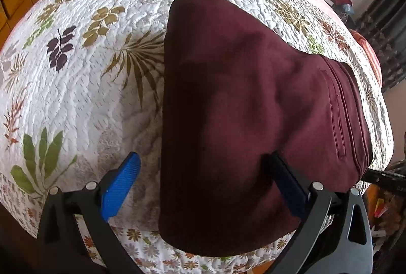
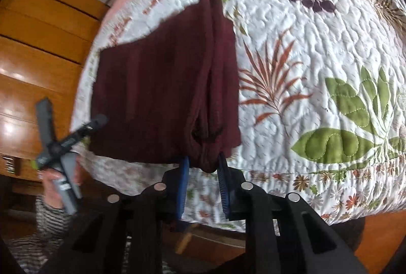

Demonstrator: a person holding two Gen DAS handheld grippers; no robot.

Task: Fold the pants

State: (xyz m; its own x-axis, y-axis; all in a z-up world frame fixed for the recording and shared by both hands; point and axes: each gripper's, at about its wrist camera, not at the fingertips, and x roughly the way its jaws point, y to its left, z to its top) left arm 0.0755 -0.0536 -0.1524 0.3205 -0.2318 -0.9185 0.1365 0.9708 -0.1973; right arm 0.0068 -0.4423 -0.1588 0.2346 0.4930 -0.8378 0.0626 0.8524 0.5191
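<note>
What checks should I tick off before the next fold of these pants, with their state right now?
1. Pants lie folded on the quilt: ok.
2. Right claw pinching the pants' near edge: ok, cloth sits between its narrowed blue fingers.
3. Left claw gripping: not ok, it stands wide open, one finger on bare quilt, the other against the pants.
4. Pants fully on the bed: not ok, the near end hangs over the quilt's edge.
5. Layers aligned: cannot tell, the edges bunch at the right claw.
</note>
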